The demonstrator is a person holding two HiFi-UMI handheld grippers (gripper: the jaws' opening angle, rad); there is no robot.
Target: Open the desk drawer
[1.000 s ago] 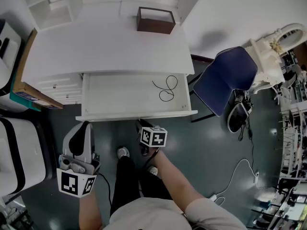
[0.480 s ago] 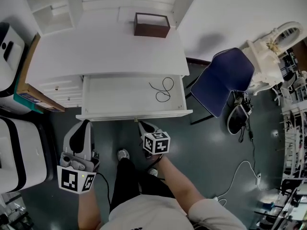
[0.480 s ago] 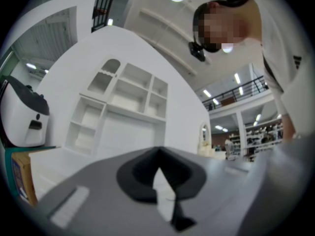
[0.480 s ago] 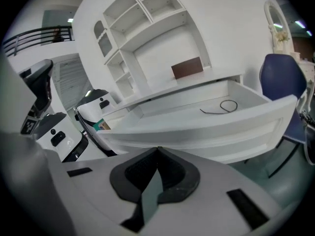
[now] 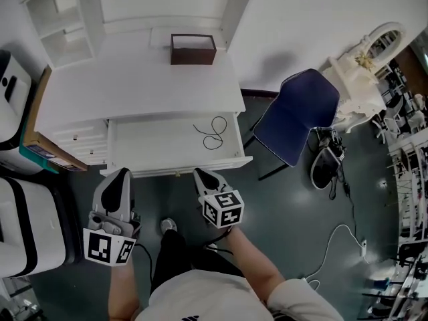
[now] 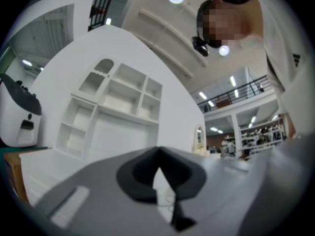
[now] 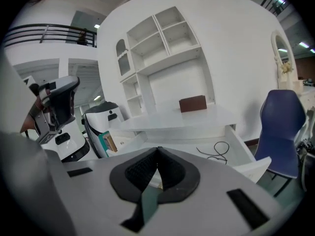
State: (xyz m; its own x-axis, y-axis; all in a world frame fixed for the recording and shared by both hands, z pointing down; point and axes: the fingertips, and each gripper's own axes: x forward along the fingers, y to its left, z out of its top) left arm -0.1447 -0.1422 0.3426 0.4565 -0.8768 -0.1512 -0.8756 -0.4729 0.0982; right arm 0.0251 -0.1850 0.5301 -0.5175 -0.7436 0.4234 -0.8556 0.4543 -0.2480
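The white desk (image 5: 134,92) has its drawer (image 5: 154,142) pulled out, and a black cable (image 5: 212,132) lies coiled in its right half. In the head view both grippers hover in front of the drawer's front panel (image 5: 177,169), touching nothing. My left gripper (image 5: 119,174) is at the drawer's left corner, my right gripper (image 5: 200,174) near its middle. In the left gripper view the left gripper (image 6: 158,151) is shut and empty. The right gripper (image 7: 158,150) is also shut and empty, looking down on the open drawer (image 7: 197,149) and cable (image 7: 216,150).
A brown box (image 5: 193,49) stands at the back of the desktop, under white shelving (image 5: 60,19). A blue chair (image 5: 294,116) is right of the desk. Small side drawers (image 5: 80,142), a cardboard stack (image 5: 33,132) and white machines (image 5: 27,226) are on the left. The person's shoe (image 5: 169,227) is below.
My right gripper has lifted up and back from the drawer's front edge. The left gripper rose a little. The drawer stays open.
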